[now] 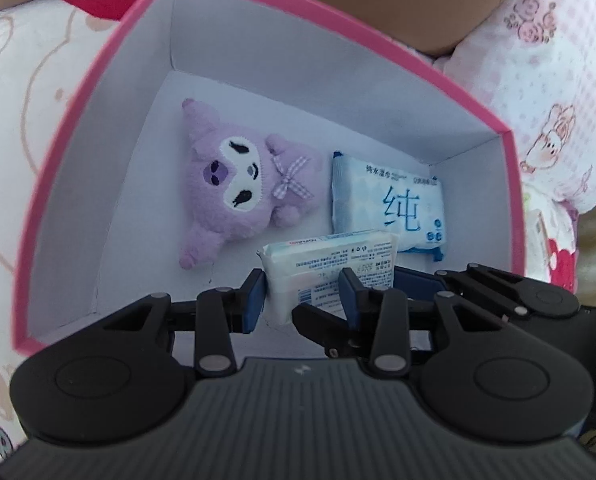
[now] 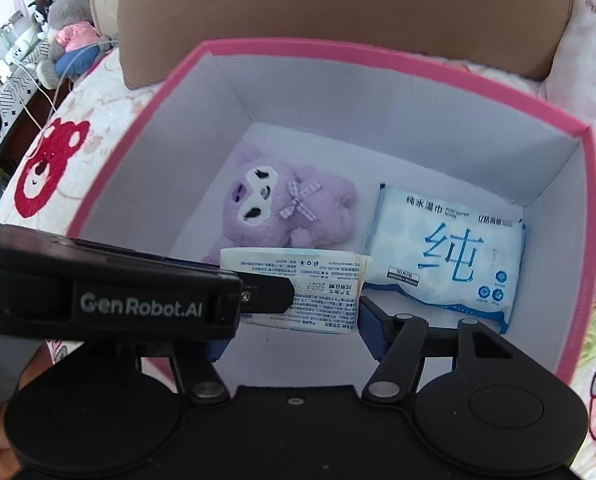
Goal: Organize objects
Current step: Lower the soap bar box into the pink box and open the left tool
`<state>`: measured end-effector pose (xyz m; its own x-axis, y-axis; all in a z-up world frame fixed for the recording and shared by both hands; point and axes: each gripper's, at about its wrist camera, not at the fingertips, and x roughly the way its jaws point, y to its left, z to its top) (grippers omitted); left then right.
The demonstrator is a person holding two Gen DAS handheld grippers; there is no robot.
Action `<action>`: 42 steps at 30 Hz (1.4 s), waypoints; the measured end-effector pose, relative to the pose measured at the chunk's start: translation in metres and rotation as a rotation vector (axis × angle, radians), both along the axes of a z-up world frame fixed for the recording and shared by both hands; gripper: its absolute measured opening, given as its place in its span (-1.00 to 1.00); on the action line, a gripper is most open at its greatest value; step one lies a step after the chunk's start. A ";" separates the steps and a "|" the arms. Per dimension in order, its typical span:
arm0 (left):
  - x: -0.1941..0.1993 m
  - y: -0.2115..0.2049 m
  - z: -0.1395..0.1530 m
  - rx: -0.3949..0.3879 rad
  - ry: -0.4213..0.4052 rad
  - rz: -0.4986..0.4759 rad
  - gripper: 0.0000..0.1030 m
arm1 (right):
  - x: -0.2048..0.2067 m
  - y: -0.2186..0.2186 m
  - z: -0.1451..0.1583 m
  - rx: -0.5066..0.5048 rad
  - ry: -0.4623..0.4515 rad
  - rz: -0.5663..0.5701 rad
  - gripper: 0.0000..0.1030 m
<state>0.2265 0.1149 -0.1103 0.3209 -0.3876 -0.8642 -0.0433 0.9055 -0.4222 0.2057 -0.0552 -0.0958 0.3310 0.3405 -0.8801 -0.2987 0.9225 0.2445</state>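
To finish this step well, the left gripper (image 1: 304, 294) should lower the small white tissue pack (image 1: 330, 268) until it rests on the bare floor of the pink box (image 1: 514, 200), in the near gap in front of the purple plush toy (image 1: 234, 172) and the blue wet-wipes pack (image 1: 390, 204), and only then let go. The pack sits upright between the left gripper's blue pads, which pinch it by its lower part. The right gripper (image 2: 294, 326) hangs just beneath the same pack, jaws spread and apparently clear of it.
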 end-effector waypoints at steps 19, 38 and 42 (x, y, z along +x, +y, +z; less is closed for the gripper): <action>0.031 0.002 -0.015 0.100 0.010 0.033 -0.24 | 0.040 0.015 -0.027 0.017 0.167 -0.095 0.23; 0.038 0.005 -0.011 0.132 0.000 0.051 -0.24 | 0.047 0.010 -0.023 0.036 0.124 -0.117 -0.16; 0.031 -0.005 -0.005 0.172 -0.019 0.001 -0.24 | 0.028 0.012 -0.007 0.005 0.059 -0.046 -0.16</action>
<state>0.2572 0.1098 -0.1154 0.3379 -0.2338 -0.9117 -0.0382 0.9644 -0.2615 0.2336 -0.0436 -0.1032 0.2939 0.3304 -0.8969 -0.2405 0.9337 0.2651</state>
